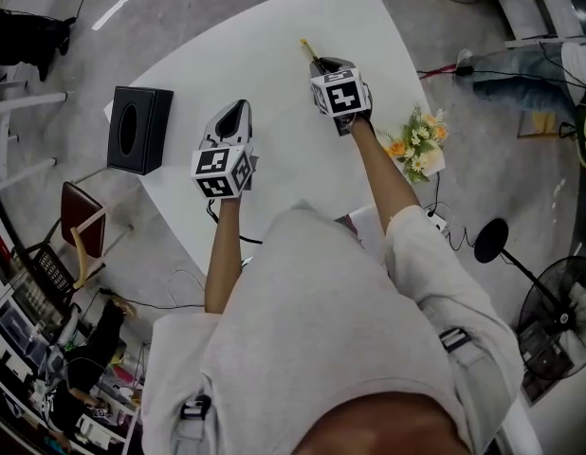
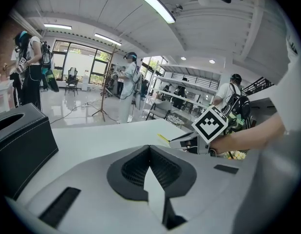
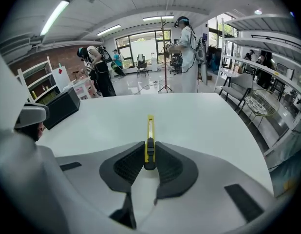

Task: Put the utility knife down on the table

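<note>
White table on a grey floor, in a bright hall with ceiling strip lights. Black tissue box at table edge, slot up, contents not discernible. White pot holding orange and white flowers, across the table from tissue box. Left gripper pressed together, empty, near tissue box. Right gripper, farther from tissue box, pinching yellow utility knife over table.

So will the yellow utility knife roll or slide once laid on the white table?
Probably stiff: the utility knife sticks straight out of the right gripper's jaws without sagging. Its body looks slim and flat, so it should lie still, not roll. The table looks smooth, so a push might slide it.
</note>
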A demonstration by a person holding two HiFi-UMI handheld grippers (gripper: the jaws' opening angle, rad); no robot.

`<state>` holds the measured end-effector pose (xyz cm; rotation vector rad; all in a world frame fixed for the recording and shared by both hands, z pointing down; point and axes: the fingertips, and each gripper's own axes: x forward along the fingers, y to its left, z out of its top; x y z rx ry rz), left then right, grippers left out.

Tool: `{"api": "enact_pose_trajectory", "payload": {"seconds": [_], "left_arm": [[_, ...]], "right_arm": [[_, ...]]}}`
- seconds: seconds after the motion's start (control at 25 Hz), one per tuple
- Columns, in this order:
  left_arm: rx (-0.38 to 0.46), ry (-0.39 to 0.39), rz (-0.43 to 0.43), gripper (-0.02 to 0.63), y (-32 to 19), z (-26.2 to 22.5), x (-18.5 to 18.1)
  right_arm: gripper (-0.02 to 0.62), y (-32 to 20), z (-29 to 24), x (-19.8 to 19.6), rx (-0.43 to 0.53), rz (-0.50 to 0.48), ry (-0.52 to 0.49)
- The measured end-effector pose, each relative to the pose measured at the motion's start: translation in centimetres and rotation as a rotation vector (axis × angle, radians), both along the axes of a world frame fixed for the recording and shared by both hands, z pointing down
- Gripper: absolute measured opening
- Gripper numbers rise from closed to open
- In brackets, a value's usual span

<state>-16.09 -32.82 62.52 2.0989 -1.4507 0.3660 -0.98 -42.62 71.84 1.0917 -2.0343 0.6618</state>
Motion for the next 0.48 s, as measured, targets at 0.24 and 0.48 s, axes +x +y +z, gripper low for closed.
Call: {"api": "enact_pose_trajectory", "payload": {"seconds": [0.24,0.48], "left_arm": [[-0.001,0.005,-0.004,0.019,-0.1,0.0,-0.1],[0.006,0.007,-0.006,0.020,-0.2,-0.2,-0.1]], "right_arm": [[0.083,-0.4,1.4,0.1,-0.046,-0.012,0.045],[0.083,-0.5,1.0,0.4,-0.051,-0.004,0.055]]}}
